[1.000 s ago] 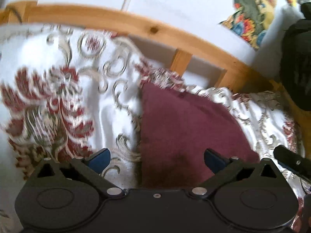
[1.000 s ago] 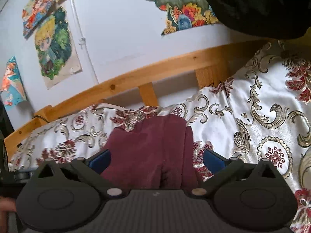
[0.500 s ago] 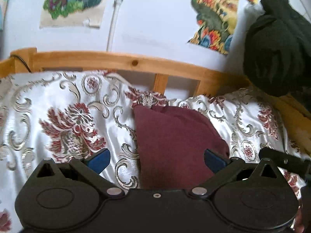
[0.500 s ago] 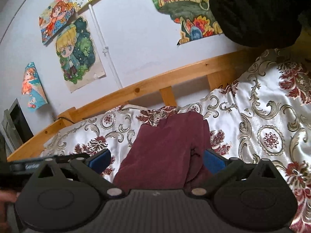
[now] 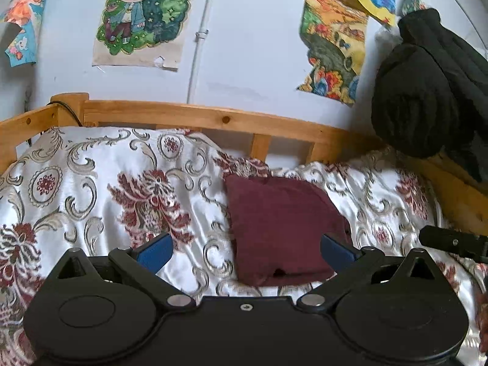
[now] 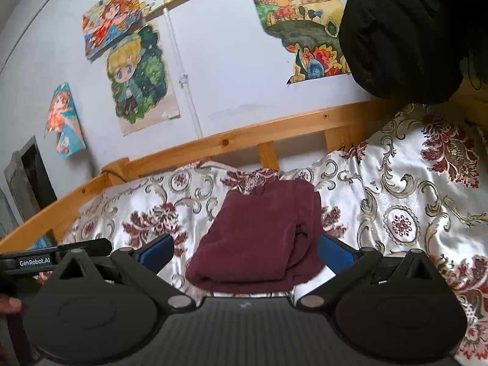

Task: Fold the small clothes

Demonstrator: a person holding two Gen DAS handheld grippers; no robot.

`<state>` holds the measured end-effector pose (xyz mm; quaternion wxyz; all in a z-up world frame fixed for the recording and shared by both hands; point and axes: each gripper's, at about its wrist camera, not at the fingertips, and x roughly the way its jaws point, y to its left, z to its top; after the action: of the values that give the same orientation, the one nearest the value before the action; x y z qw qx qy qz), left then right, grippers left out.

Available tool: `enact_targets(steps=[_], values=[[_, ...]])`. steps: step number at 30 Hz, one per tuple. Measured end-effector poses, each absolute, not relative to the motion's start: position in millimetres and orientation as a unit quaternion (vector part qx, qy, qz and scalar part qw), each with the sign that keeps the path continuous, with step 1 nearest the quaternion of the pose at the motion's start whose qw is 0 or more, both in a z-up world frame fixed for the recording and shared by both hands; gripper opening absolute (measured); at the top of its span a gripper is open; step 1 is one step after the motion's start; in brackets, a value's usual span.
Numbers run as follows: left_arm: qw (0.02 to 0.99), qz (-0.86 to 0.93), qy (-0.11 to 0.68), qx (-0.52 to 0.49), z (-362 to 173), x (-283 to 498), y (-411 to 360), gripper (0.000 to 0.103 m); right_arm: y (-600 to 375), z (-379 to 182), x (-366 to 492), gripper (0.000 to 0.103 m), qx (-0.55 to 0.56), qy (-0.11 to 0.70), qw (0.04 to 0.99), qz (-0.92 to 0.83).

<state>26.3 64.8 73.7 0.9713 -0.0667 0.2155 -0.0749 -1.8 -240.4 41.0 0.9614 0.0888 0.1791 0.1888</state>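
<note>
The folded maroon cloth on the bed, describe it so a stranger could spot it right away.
Find the wooden bed rail under the postered wall; below it spreads a shiny white bedspread with red floral scrollwork. The folded maroon cloth lies on it near the rail, the only plain, solid-coloured patch.

Left gripper (image 5: 245, 250) jaws wide apart, empty; right gripper (image 6: 245, 250) likewise.

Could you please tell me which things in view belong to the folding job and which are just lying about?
Job:
maroon garment, folded on the bedspread
left gripper, open
right gripper, open

Lying about:
black jacket
posters
wooden bed rail
</note>
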Motion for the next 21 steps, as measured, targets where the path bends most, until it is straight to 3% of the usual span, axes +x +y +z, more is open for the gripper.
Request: enact_targets(steps=[21], values=[[0.953,-0.102,0.280,-0.056,44,17,54,0.102,-237,21,-13,0.103,0.082,0.237,0.954,0.162]])
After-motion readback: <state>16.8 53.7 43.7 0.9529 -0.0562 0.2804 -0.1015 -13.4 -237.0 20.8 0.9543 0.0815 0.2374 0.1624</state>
